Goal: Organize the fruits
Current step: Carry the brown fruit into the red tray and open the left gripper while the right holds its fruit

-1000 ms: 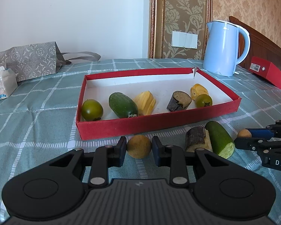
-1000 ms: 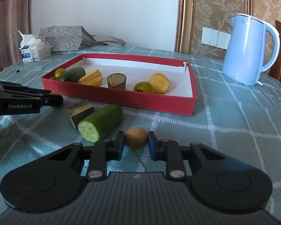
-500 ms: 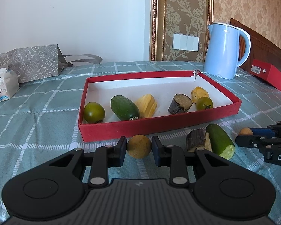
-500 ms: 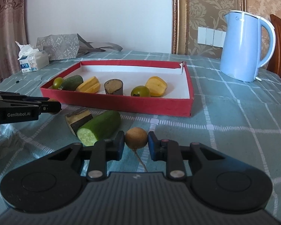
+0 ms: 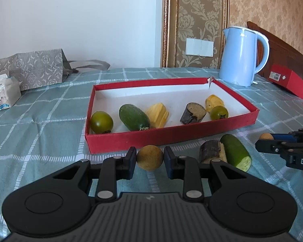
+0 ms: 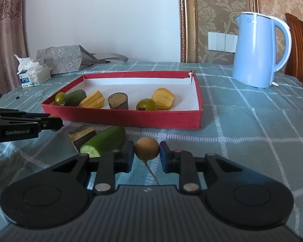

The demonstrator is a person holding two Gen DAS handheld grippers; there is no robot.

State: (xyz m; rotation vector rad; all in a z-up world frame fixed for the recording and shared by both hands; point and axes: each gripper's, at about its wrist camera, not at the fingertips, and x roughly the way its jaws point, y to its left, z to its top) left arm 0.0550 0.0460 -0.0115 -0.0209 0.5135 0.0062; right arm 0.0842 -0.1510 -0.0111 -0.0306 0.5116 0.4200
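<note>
The left gripper, black with two fingers, sits at the bottom centre of the left wrist view, clamped on a small round tan-brown fruit. The right gripper fills the bottom centre of the right wrist view, clamped on a second round tan fruit with a thin stem.

Just above both, in the middle of each frame, lies a shallow red cardboard tray with a white floor. Inside it, in a row, are two round green fruits, a dark green oval fruit, two ridged yellow fruit pieces and a dark-skinned cut chunk.

On the teal checked tablecloth, in front of the tray, a cut green cucumber piece touches a dark-skinned chunk with pale flesh.

A pale blue electric kettle stands at upper right.
</note>
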